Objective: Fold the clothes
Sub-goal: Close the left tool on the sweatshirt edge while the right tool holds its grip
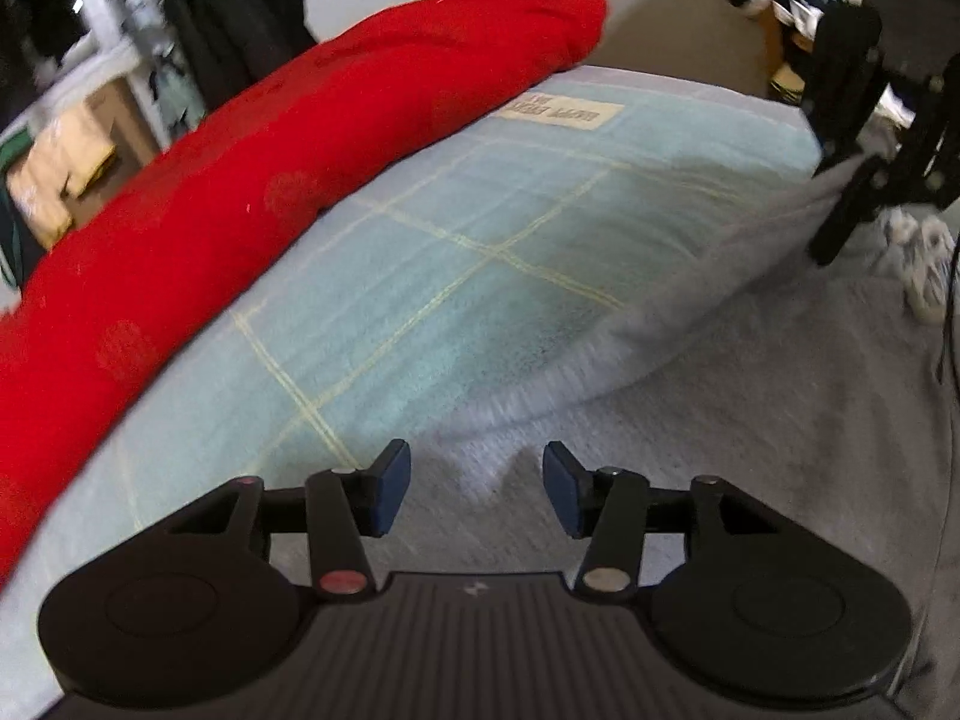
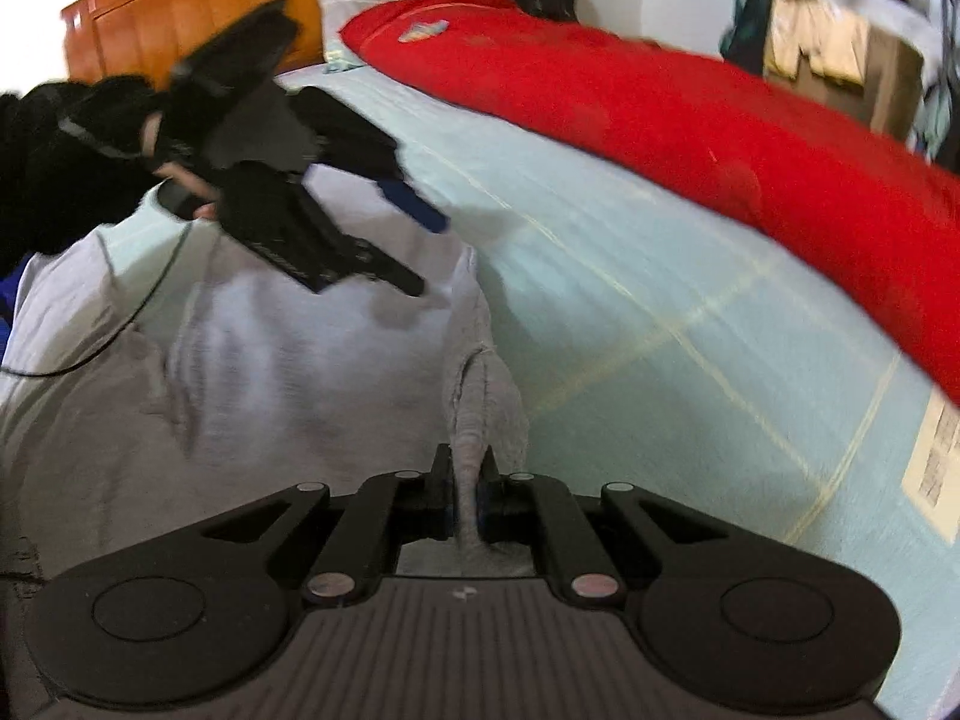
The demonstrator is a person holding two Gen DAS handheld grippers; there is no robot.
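- Grey fleecy garment (image 2: 252, 372) is spread on the pale blue checked bedsheet (image 1: 480, 252).
- One fold is pinched by the closed right gripper (image 2: 465, 498).
- Left gripper (image 1: 477, 492) is held parted above it, gripping nothing.

Wooden headboard (image 2: 198, 12), checked bedsheet (image 1: 480, 228)

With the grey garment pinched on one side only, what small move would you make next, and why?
Probably close the left gripper on the grey garment below it: its jaws stand open with nothing between them, while the right gripper is shut on a fold of it.
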